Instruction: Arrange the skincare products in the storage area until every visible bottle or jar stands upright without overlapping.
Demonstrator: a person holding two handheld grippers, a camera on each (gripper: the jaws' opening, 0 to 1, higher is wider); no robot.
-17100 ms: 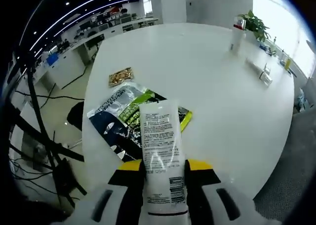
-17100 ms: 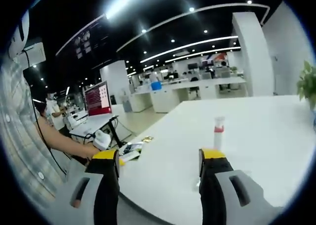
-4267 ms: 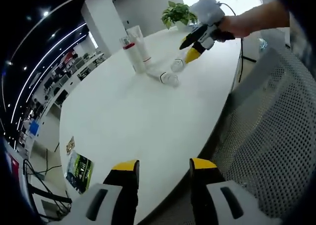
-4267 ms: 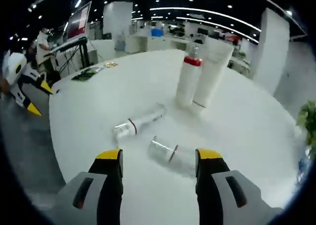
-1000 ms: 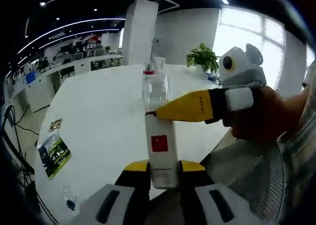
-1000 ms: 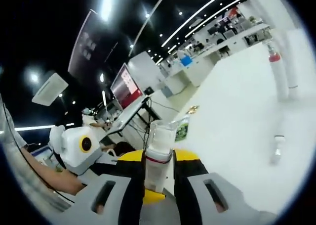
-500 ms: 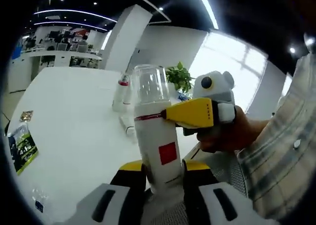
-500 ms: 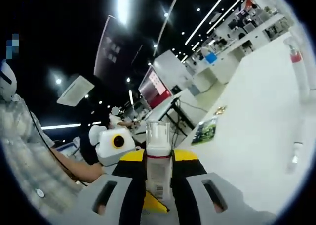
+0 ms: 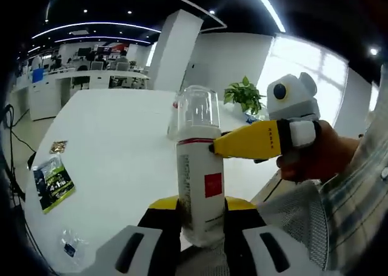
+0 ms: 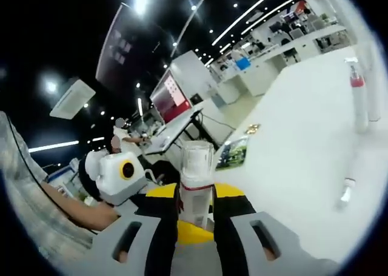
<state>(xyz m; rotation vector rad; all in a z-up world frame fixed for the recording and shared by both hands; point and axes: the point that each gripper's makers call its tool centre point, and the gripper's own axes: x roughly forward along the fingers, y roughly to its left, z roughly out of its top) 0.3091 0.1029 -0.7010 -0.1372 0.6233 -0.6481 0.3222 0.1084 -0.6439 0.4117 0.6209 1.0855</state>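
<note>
I have the bottle [image 9: 199,182] upright, left gripper [image 9: 200,212] clamped on its base, right gripper [image 10: 195,210] pinching its neck, with the table [image 9: 115,142] beyond it.

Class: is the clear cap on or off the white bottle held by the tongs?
On: the clear cap sits atop the white bottle with a red square label.
</note>
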